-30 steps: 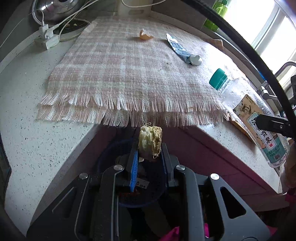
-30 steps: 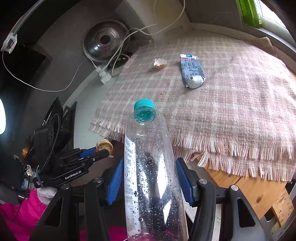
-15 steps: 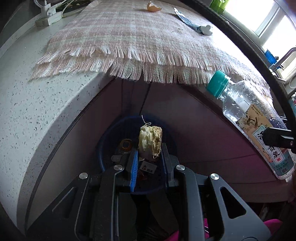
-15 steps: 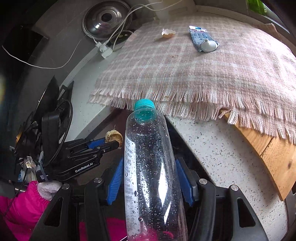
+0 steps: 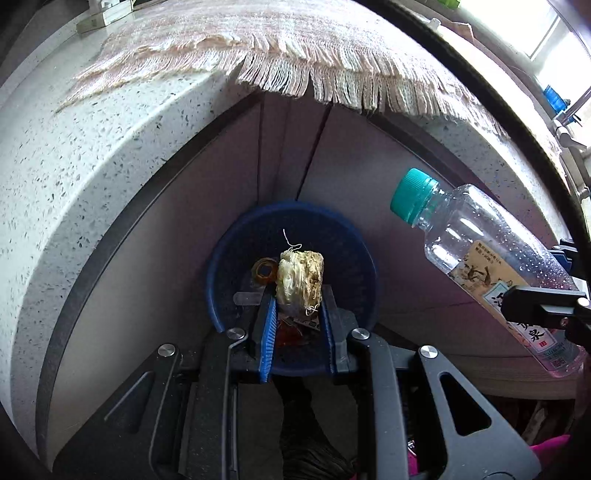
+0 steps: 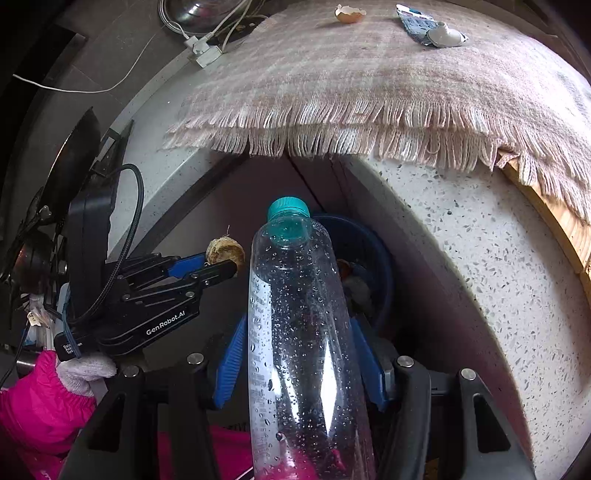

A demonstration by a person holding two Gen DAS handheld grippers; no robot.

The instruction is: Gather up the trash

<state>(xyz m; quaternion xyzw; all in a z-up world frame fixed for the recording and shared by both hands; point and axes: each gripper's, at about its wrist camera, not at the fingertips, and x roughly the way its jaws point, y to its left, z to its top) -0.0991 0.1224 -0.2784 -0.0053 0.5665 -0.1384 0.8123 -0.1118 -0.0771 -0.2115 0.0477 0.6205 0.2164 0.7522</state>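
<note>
The left hand-held gripper (image 5: 298, 295) pinches a pale, fibrous scrap (image 5: 301, 278) between its blue pads, jaws narrow. It points steeply down over the blue bin (image 5: 221, 266), which stands on the floor against the cabinet front below the worktop (image 5: 74, 155). The scrap hangs above the bin's opening, not yet dropped. Inside the bin lie some bits of rubbish, among them a brown ring and a red wrapper; the rest is too dim to tell.

The right hand-held gripper (image 6: 299, 362) clamps a clear bottle (image 6: 299, 332) with a teal cap, its jaws set wide around the bottle's body. The cap end leans towards the bin, just beside its rim.

Above the bin, a fringed cloth (image 6: 369, 85) covers the worktop and overhangs its edge. On the cloth, well away from the bin, rest an eggshell (image 6: 349, 14) and a flattened tube (image 6: 430, 27).

A pink sleeve (image 6: 37, 406) and white glove (image 6: 85, 371) show behind the left hand-held gripper.
</note>
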